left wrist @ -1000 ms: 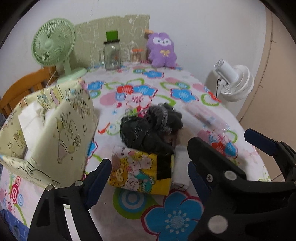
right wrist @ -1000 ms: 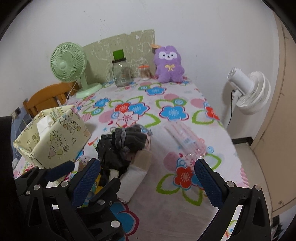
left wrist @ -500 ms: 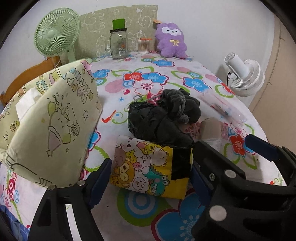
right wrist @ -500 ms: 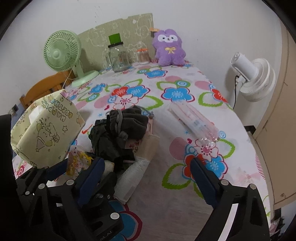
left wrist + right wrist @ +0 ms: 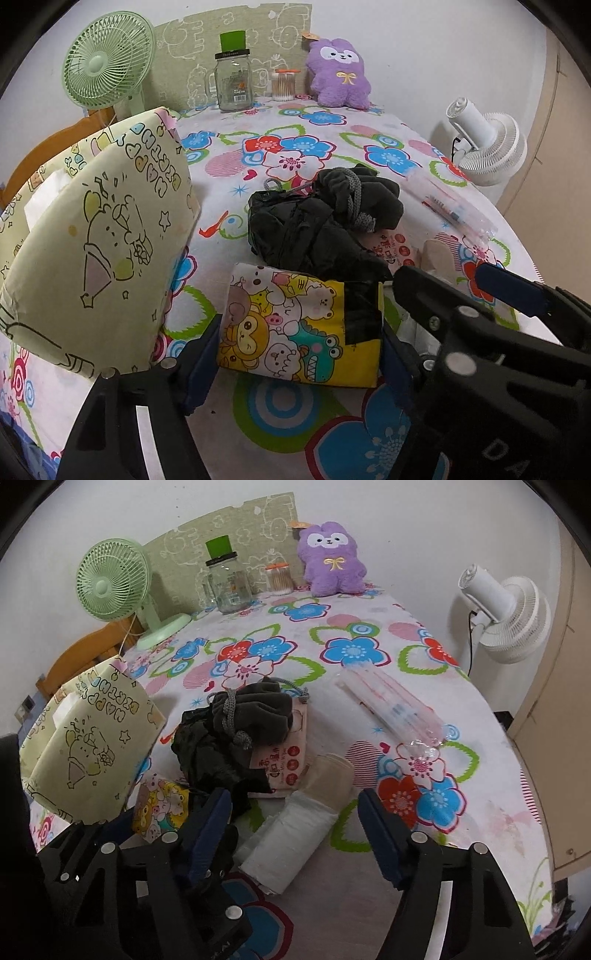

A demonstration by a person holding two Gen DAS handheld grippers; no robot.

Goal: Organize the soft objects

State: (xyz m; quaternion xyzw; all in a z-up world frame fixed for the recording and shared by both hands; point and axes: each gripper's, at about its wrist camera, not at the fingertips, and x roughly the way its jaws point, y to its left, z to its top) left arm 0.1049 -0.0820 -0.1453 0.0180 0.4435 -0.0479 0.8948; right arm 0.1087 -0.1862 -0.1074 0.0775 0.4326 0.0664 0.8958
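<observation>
A yellow cartoon-print pouch lies on the flowered tablecloth; it also shows in the right wrist view. My left gripper is open, its fingers on either side of the pouch. Behind it lies a heap of black cloth and a dark drawstring bag. A white padded pack lies between the fingers of my open right gripper. A wet-wipes packet sits under the dark heap. A pale yellow printed bag stands at the left.
At the back stand a green fan, a glass jar, a cotton-swab tub and a purple plush. A clear plastic sleeve lies at the right. A white fan stands beyond the table's right edge.
Both grippers have moved forward and lower. The left one now straddles the cartoon pouch; the right one has come down over the white pack.
</observation>
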